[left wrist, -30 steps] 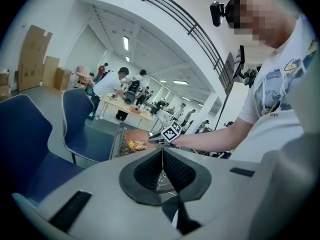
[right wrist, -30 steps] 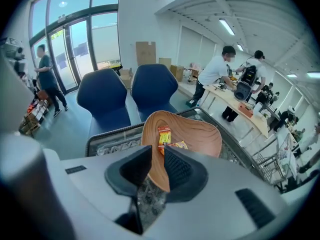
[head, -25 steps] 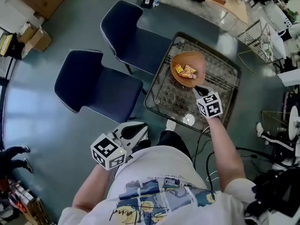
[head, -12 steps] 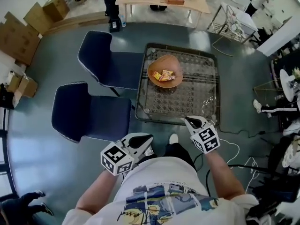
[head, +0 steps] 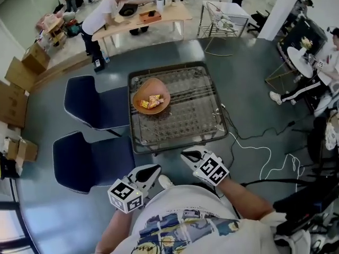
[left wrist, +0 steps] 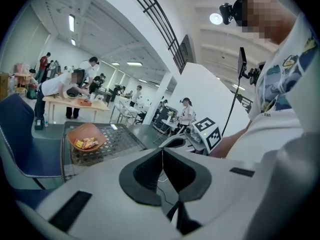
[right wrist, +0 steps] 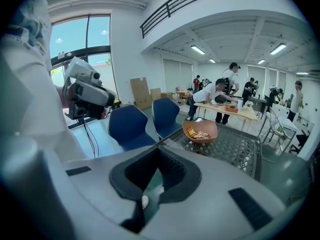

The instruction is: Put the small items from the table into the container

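An orange-brown bowl [head: 151, 98] with several yellow and orange snack packets [head: 150, 102] in it stands at the left of the mesh-topped table [head: 196, 115]. My left gripper [head: 154, 169] is held close to my body, off the table's near edge, its jaws shut and nothing between them. My right gripper [head: 184, 153] hangs just off the near edge, also shut and holding nothing. The left gripper view looks past the left gripper [left wrist: 161, 149] to the bowl [left wrist: 86, 136] and the right gripper's marker cube [left wrist: 207, 132]. Beyond the right gripper [right wrist: 159, 146], the bowl [right wrist: 200, 130] sits further off.
Two blue chairs [head: 98, 107] [head: 90, 160] stand left of the table. Cables [head: 254, 150] trail over the floor at the right. Behind are a wooden table [head: 143, 17] with people at it, a wire rack [head: 222, 9] and cardboard boxes [head: 21, 73].
My right gripper has drawn back from the bowl's rim to beyond the table's near edge. The left gripper has shifted a little by my body. The table now lies further away.
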{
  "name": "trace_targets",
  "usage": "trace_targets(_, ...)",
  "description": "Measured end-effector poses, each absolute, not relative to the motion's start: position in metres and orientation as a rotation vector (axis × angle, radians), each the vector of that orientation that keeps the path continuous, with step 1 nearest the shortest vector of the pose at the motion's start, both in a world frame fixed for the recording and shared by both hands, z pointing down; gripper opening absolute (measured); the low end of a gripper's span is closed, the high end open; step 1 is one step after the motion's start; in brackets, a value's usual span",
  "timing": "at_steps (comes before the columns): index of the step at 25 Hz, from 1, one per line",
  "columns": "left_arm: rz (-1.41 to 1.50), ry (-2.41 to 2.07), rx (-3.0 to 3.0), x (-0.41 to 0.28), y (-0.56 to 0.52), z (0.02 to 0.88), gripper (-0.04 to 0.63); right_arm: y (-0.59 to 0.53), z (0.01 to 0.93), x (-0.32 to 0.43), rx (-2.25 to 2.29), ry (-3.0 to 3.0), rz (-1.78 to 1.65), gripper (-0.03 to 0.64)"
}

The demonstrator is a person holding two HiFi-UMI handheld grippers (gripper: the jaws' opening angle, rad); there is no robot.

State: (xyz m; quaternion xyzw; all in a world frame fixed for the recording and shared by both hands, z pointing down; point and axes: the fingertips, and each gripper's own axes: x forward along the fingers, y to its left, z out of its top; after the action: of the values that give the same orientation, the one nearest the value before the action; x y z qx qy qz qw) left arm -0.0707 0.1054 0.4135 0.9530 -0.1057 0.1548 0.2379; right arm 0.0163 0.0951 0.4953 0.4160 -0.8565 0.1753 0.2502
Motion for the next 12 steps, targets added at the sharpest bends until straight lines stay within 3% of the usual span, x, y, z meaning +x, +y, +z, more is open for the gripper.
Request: trace_targets(12,0.429,-0.228,2.647,0.001,0.156,0.414,0.009,0.156,0.47,0.071,1.153,-2.379,0.426,0.008)
